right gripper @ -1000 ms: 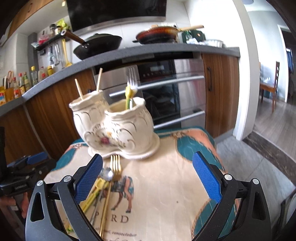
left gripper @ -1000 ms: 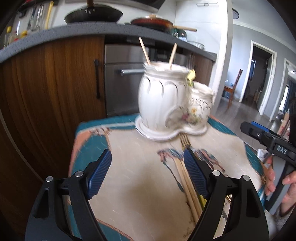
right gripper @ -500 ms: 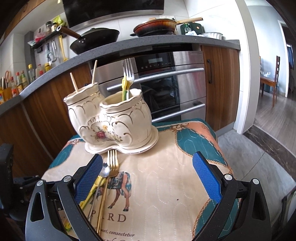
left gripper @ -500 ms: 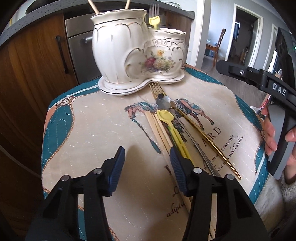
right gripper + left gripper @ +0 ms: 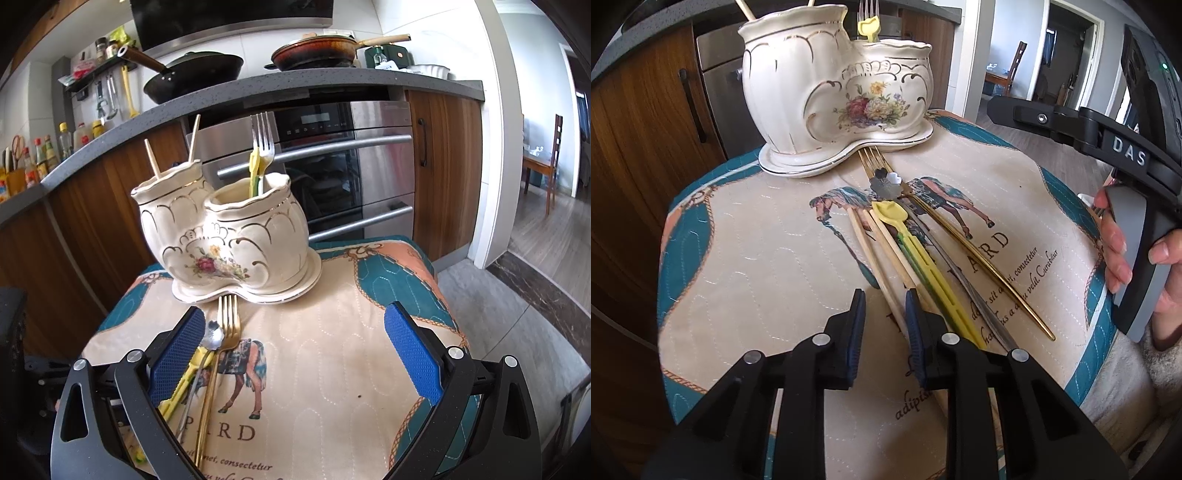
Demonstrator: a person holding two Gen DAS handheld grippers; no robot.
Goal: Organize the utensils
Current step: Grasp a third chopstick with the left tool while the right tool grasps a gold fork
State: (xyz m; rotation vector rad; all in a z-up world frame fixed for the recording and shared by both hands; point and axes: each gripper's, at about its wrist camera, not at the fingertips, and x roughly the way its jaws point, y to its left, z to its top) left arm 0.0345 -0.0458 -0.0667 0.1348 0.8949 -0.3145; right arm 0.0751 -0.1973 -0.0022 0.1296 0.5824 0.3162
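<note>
Left gripper closing in on a chopstick; right gripper waits wide.

Left wrist view: the left gripper [image 5: 884, 312] has dropped from the ceramic holder [image 5: 827, 92] toward the utensils lying on the quilted mat [image 5: 746, 258], and its jaws have just been narrowing around the leftmost wooden chopstick [image 5: 875, 262]. The stick sits between the pads, but I cannot tell if they press it yet, so pickup looks imminent. Beside it lie another chopstick, a yellow spoon [image 5: 912, 247], a steel spoon and a gold fork [image 5: 960, 236].

Right wrist view: the right gripper [image 5: 295, 354] hangs released, grasping nothing, near the holder, which already holds two chopsticks [image 5: 173, 147] and a silver fork [image 5: 263, 144].
</note>
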